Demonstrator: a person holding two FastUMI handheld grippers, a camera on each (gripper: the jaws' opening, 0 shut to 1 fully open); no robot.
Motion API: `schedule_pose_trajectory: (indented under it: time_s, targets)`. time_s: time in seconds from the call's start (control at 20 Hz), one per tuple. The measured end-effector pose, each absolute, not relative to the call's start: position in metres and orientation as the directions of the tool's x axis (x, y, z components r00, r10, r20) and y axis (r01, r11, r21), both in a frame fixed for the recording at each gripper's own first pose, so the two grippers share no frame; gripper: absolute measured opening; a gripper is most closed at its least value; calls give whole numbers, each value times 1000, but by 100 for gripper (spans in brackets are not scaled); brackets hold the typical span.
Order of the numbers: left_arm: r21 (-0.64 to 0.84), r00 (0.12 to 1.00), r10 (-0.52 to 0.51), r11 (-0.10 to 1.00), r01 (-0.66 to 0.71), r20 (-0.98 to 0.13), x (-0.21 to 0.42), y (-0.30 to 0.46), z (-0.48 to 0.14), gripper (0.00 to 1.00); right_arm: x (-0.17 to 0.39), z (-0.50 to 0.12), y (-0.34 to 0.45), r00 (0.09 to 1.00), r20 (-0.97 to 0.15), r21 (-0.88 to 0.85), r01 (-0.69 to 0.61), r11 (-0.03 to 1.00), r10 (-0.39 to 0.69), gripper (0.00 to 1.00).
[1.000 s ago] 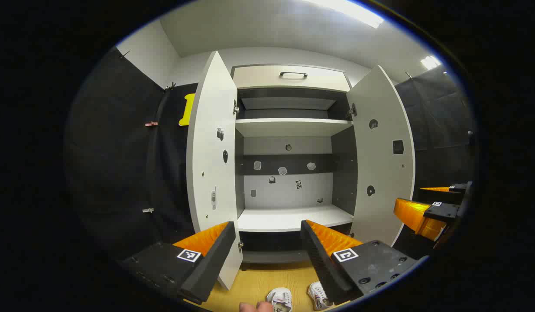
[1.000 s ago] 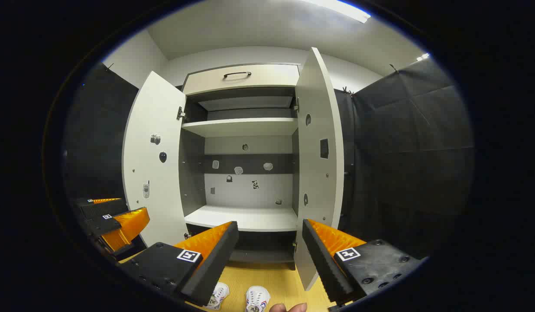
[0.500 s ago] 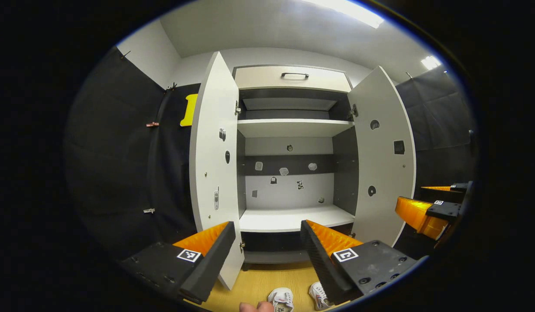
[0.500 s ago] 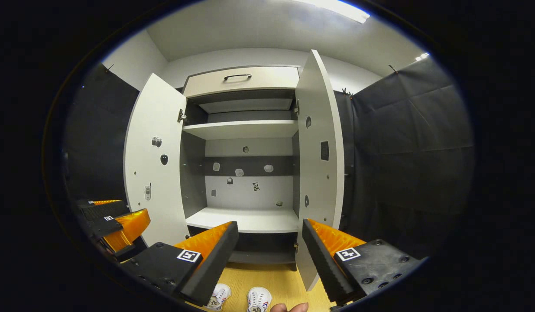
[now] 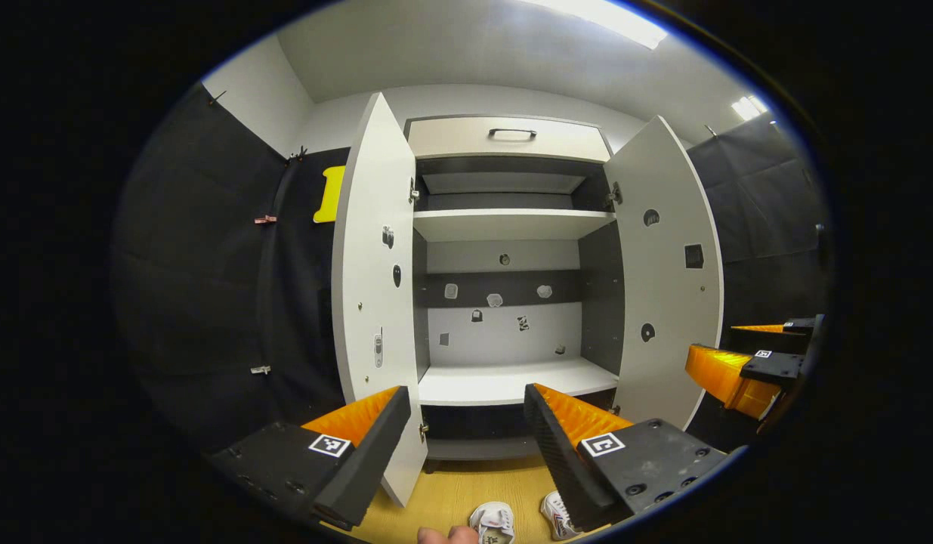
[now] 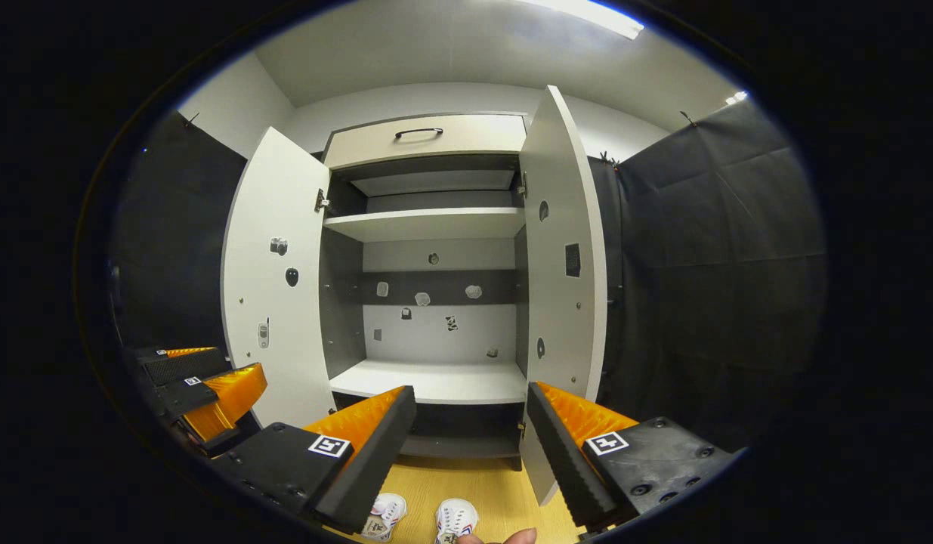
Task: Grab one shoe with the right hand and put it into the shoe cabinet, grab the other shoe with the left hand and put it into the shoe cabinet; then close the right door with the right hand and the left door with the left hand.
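Your right gripper [image 6: 466, 434] and left gripper [image 5: 466, 434] both hang with fingers spread, holding nothing. The two shoes [image 6: 421, 520] lie on the wooden floor [image 6: 481, 483] below and just ahead of your fingers, toes toward the shoe cabinet [image 6: 436, 381]. Both doors stand wide, with the lower shelf bare beyond.

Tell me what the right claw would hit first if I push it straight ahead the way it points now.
Probably nothing until the cabinet. The open right claw aims between both open doors at the lower shelf and the dark gap under it, so the shelf's front edge looks likeliest, though depth is unclear. The shoes lie below that line.
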State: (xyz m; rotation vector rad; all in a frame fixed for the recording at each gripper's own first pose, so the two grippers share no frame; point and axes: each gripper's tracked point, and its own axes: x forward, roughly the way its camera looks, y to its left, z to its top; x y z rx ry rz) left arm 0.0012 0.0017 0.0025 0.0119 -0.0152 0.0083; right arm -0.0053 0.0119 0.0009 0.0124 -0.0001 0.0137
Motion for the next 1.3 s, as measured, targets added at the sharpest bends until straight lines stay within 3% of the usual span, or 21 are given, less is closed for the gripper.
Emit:
schedule_pose_trajectory:
  time_s: [0.3,0.55,0.85,1.15,1.3]
  targets:
    - [8,1000,15,1000,-15,15,2,3,1,95,-7,-30,19,995,-83,29,-46,999,48,97]
    - [6,1000,28,1000,-28,7,1,7,-7,95,-16,-105,31,958,-263,74,-95,993,111,97]
    - [5,998,56,998,-56,-7,-7,27,-24,95,-40,-220,46,850,-499,158,-105,982,172,98]
    - [16,995,97,995,-96,-39,-12,47,-42,95,-60,-325,52,726,-661,202,-70,977,188,98]
    - [27,993,110,994,-109,-51,-11,54,-48,95,-65,-364,60,667,-712,258,-45,965,221,93]
